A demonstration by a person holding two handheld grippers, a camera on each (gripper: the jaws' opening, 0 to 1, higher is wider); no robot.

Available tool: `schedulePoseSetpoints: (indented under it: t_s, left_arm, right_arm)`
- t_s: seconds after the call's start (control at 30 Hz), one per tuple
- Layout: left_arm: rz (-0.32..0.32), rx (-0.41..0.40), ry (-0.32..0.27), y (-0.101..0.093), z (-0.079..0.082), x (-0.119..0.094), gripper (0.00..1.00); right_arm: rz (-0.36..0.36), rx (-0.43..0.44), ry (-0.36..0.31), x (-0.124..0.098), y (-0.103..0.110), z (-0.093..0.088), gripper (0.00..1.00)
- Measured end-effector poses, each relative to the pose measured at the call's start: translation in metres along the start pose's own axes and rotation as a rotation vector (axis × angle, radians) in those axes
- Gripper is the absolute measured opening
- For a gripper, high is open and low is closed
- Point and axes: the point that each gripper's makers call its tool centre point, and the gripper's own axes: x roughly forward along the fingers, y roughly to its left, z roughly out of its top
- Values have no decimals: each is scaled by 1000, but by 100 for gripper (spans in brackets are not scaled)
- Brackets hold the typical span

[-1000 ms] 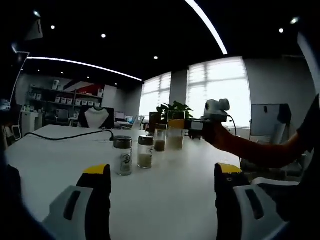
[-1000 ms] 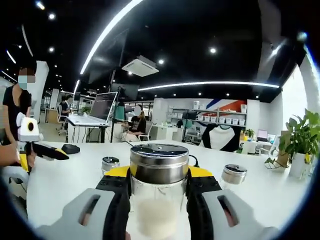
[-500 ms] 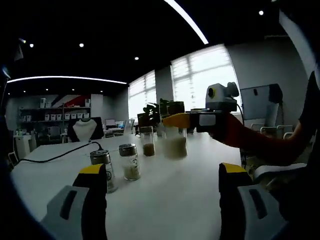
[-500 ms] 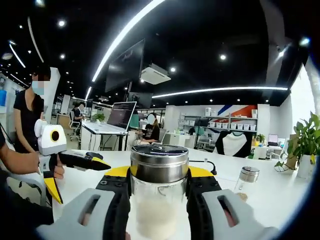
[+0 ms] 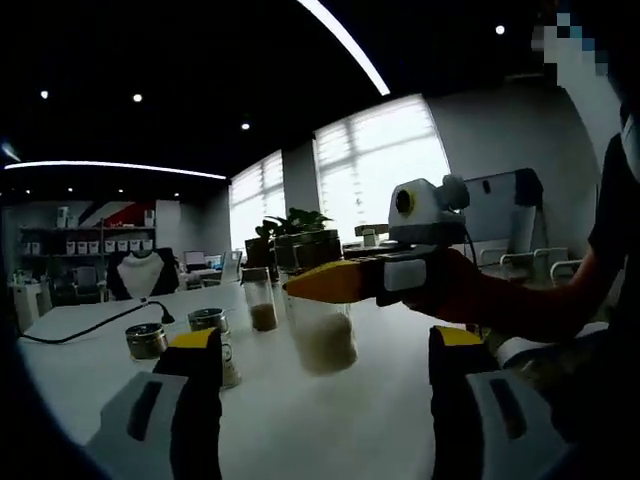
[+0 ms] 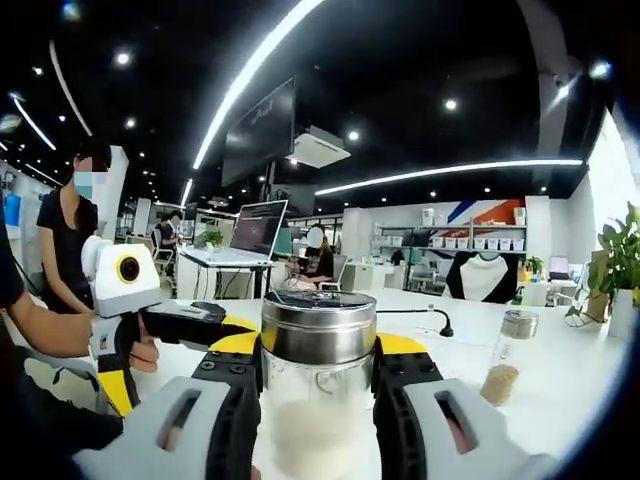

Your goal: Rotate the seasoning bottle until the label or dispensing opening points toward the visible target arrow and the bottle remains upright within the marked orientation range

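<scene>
A clear glass seasoning bottle (image 6: 318, 395) with a shiny metal cap and pale, whitish powder inside sits upright between the jaws of my right gripper (image 6: 318, 380), which is closed snugly on it, the yellow-tipped jaws pressing on both sides just under the cap. In the left gripper view the same bottle (image 5: 322, 335) appears held up off the white bench (image 5: 330, 420), clamped at the tip of my right gripper (image 5: 335, 283), with my hand (image 5: 455, 290) and forearm reaching in from the right.

My left gripper (image 5: 318, 350) is wide open, with nothing between its jaws; its two grey jaws with yellow tips rise from the bottom of its own view, well apart. In the right gripper view my left gripper (image 6: 215, 318) shows at the left, held in my other hand (image 6: 150, 352) just above the bench.

Beyond the held bottle, toward the far edge of the bench, stand other small jars: a glass jar with brown seasoning (image 5: 262, 300), and two shorter metal-capped jars (image 5: 148, 340) nearer the left edge. A black cable (image 5: 90, 325) trails across the bench's far left side. In the right gripper view another jar of tan seasoning (image 6: 505, 358) stands toward the right edge. A potted plant (image 5: 290, 225) stands behind the bench, before bright windows. A person in black (image 6: 62, 250) stands at the far left of the room.
</scene>
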Motion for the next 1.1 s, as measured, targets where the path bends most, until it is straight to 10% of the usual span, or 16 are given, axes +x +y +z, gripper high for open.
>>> schedulePoseSetpoints:
  t_s: [0.77, 1.1]
  left_arm:
    - [38, -17, 57, -6, -19, 7, 62]
    - [124, -31, 47, 3, -21, 5, 51]
  right_arm:
    - [75, 113, -27, 11, 59, 6, 40]
    - [-3, 131, -109, 12, 60, 15, 40]
